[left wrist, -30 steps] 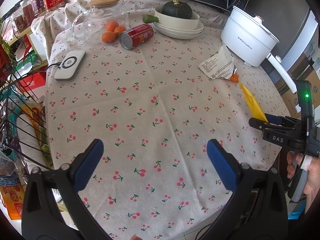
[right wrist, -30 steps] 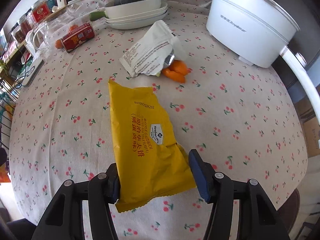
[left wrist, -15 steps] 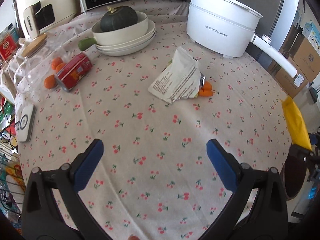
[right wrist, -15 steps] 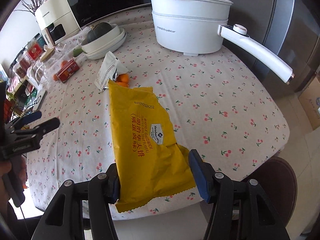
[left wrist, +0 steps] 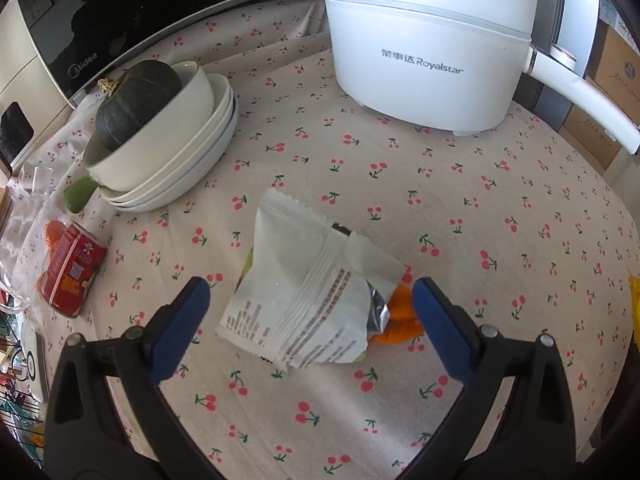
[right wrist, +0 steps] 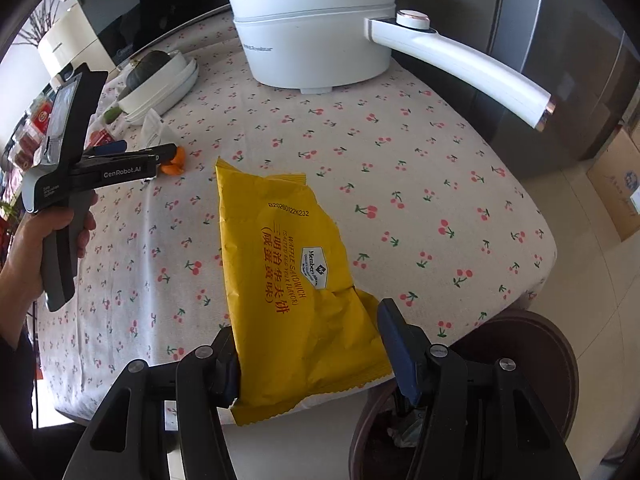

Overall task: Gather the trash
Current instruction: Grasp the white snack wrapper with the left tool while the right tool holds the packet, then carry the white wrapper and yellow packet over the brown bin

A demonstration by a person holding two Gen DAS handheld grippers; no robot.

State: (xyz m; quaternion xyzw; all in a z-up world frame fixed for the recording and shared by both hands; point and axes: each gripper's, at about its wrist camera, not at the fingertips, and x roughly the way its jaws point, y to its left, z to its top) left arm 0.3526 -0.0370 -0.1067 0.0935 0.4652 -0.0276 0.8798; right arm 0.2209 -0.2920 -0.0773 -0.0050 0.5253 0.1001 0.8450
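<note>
My right gripper (right wrist: 312,354) is shut on a yellow snack wrapper (right wrist: 288,272) and holds it off the table's front right edge, above a dark brown bin (right wrist: 520,360) with scraps inside. My left gripper (left wrist: 310,312) is open, its blue pads either side of a torn white wrapper (left wrist: 304,284) lying on the cherry-print tablecloth (left wrist: 480,208). Orange peel (left wrist: 400,316) lies under the white wrapper's right edge. A red can (left wrist: 70,270) lies on its side at the far left. The left gripper also shows in the right wrist view (right wrist: 132,160), over the peel (right wrist: 174,162).
A white Royalstar pot (left wrist: 428,40) with a long handle (left wrist: 584,96) stands at the back right. Stacked white dishes (left wrist: 176,152) hold a dark green squash (left wrist: 136,104). A microwave (left wrist: 80,40) stands behind. Cardboard boxes (left wrist: 612,80) sit on the floor at right.
My left gripper has moved forward and right across the table to the white wrapper, still open. My right gripper has drawn the yellow wrapper back past the table edge, over the bin.
</note>
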